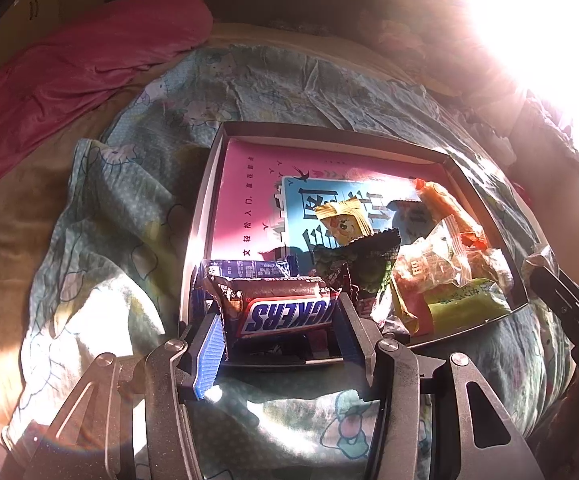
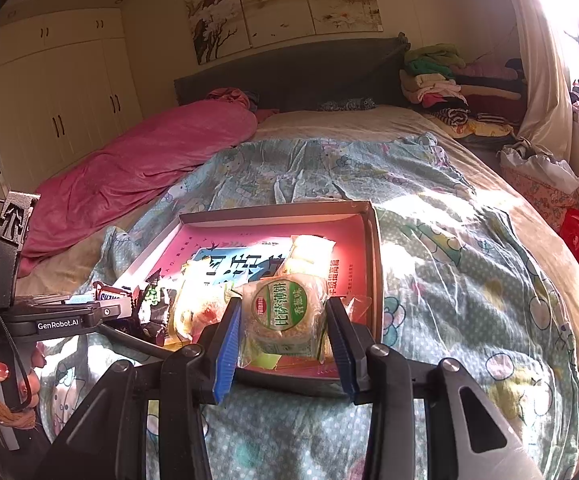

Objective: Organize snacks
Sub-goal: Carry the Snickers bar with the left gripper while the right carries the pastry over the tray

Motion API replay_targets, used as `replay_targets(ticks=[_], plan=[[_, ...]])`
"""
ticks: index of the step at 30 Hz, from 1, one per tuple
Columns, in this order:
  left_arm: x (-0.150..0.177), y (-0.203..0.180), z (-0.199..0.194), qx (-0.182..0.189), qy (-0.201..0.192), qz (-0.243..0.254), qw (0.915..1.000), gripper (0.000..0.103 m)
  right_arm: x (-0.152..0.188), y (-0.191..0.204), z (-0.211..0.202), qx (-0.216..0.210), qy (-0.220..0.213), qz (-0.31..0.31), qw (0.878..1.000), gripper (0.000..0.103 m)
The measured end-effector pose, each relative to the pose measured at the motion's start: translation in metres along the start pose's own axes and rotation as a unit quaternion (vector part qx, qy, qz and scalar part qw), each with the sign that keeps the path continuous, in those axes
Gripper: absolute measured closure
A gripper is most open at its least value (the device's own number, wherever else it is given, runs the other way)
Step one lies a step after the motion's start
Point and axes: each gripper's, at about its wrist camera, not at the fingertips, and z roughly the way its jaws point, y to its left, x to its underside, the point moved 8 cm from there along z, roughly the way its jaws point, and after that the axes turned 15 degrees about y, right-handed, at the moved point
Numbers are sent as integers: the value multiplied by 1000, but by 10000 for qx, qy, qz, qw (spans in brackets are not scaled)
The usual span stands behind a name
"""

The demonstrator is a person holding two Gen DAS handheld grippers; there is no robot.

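While both snacks hang over the near end of the shallow box (image 1: 213, 184), the Snickers bar (image 1: 285, 308) sits crosswise between the blue pads of the left gripper (image 1: 281, 332), low in the left wrist view, the jaws part-way closed and seemingly pinching it by its ends. Just beyond it lies a dark blue wrapper (image 1: 249, 269), so I judge the bar should go down flat beside that one, not on top, and be let go only once it rests on the box floor. In the right wrist view, bottom centre, the right gripper (image 2: 283, 330) has its jaws drawn in on a round cracker pack with a green label (image 2: 283, 320), held above the near right part of the box. That corner looks the clearest place for it. The middle is crowded with a green packet (image 1: 365, 268), a yellow sachet (image 1: 343, 220) and clear-wrapped pieces (image 1: 441, 264), so both hands should lower gently and keep apart. The box rests on a soft cartoon quilt (image 2: 449, 280), which may tip under a push; press lightly.
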Motion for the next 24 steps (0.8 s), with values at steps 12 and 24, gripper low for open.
replay_targets(ticks=[12, 24], plan=[[1, -5, 4, -16, 43, 77, 10000, 50, -4, 23, 18, -118, 119, -400, 9991, 61], [1, -7, 4, -18, 38, 93, 9999, 50, -1, 27, 40, 17, 386, -625, 9973, 61]])
